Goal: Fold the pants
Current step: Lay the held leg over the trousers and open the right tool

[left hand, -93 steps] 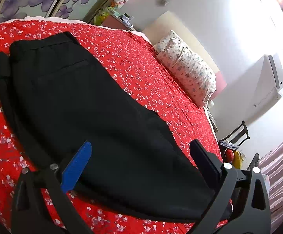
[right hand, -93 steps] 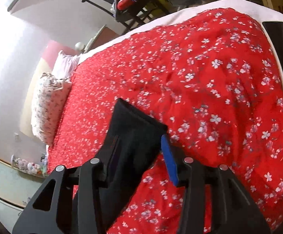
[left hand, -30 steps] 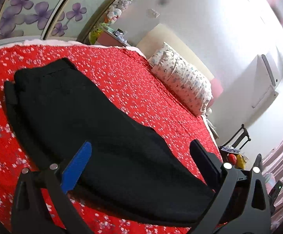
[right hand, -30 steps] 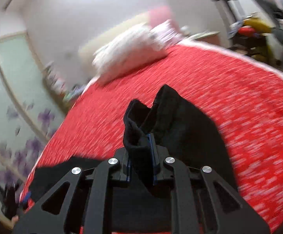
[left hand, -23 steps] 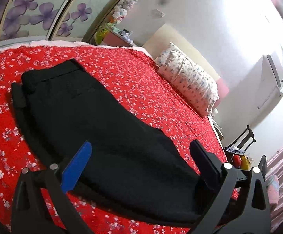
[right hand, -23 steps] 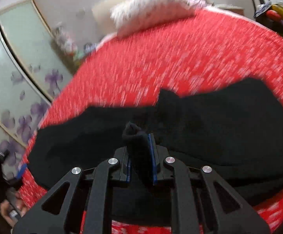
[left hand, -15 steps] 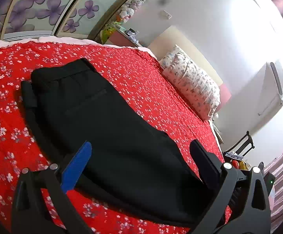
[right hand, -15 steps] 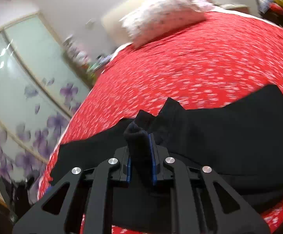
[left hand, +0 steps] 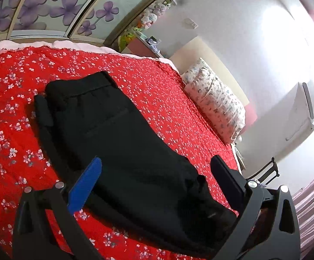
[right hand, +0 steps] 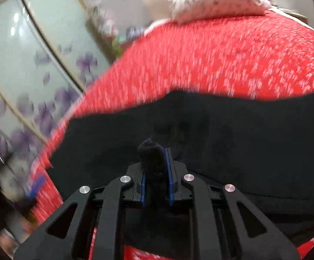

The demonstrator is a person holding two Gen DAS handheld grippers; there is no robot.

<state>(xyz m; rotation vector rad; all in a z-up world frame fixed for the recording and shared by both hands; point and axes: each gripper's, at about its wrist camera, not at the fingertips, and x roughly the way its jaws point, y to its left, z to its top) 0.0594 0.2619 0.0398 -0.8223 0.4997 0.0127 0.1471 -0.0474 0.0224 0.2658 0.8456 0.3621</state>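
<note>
Black fabric fills most of what I see: the pants (left hand: 122, 143) lie flat on the red flowered bedspread (left hand: 167, 108), waistband toward the far side near the wardrobe doors (left hand: 48, 6) with their purple flower print, legs running back toward my left gripper (left hand: 154, 179). In the left wrist view that gripper's 2 fingers stand wide apart, the blue pad (left hand: 85, 186) on one side and the black finger on the other, with the pants spread beneath and between them; I cannot see either finger pressing on the cloth. At the near end the fabric bunches up in a rumpled fold just beside the black finger. A narrow strip of black cloth lies alongside the pants on the wardrobe side. My right gripper (right hand: 155, 169) is pressed together on a wad of the pants' fabric: a dark bunch sticks up from between the 2 blue-edged pads, pinched tight. Beyond it, in the right wrist view, the rest of the pants (right hand: 222, 134) stretches across the bedspread (right hand: 222, 54) as a broad dark band, and the picture is streaked with blur. A patterned pillow (left hand: 217, 106) sits at the head of the bed against the white wall, well apart from the pants. The left gripper's blue pad (right hand: 35, 186) shows faintly at the far left edge of the right wrist view.
</note>
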